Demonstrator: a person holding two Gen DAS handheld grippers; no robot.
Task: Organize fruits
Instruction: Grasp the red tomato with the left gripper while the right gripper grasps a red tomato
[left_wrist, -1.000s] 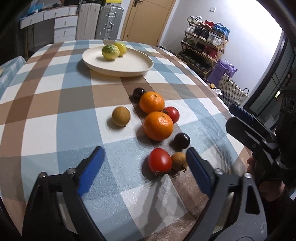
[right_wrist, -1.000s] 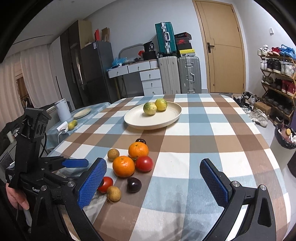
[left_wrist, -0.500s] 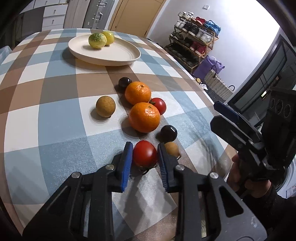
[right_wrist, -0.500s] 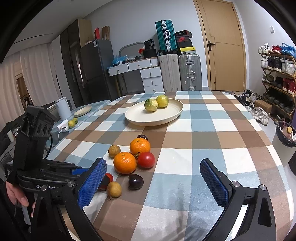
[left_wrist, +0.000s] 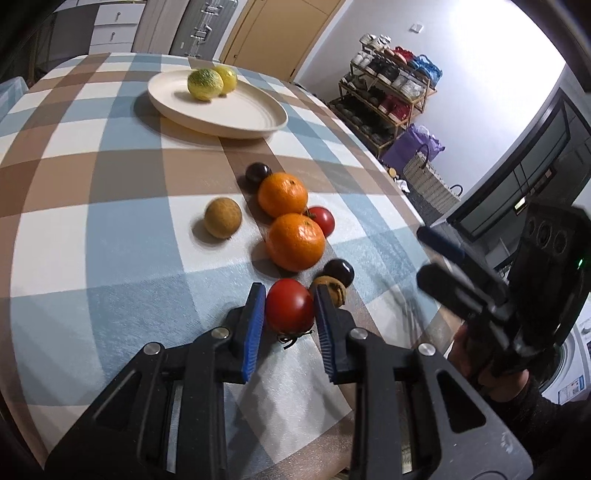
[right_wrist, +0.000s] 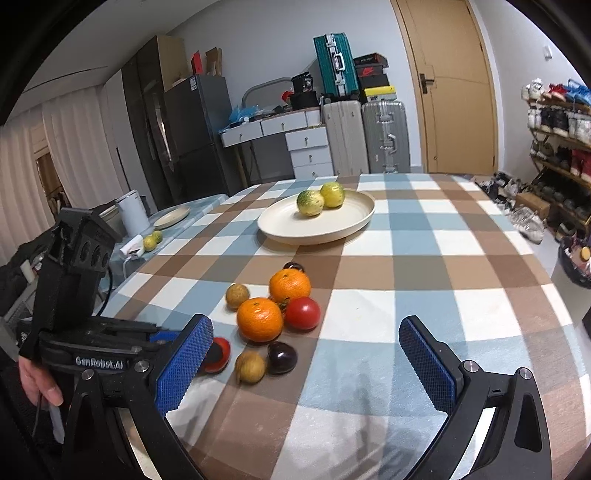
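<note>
My left gripper (left_wrist: 290, 297) is shut on a red tomato (left_wrist: 289, 304) at the near end of a fruit cluster on the checked tablecloth. The tomato also shows in the right wrist view (right_wrist: 220, 355), half hidden by my right finger. Beyond it lie two oranges (left_wrist: 295, 242) (left_wrist: 282, 194), a second tomato (left_wrist: 322, 220), two dark plums (left_wrist: 340, 272) (left_wrist: 258, 172) and two brown round fruits (left_wrist: 223, 217) (left_wrist: 332, 292). A cream plate (left_wrist: 236, 118) farther back holds two yellow-green citrus fruits (left_wrist: 205, 84). My right gripper (right_wrist: 306, 350) is open and empty above the table's near side.
The table's right edge (left_wrist: 399, 192) drops off toward a shoe rack (left_wrist: 391, 92) and a basket. A side table (right_wrist: 177, 218) to the left holds a small plate, a kettle and more citrus. Suitcases and drawers stand behind.
My left gripper moved forward over the near tomato and closed its jaws on it. My right gripper stayed open and shifted only slightly.
</note>
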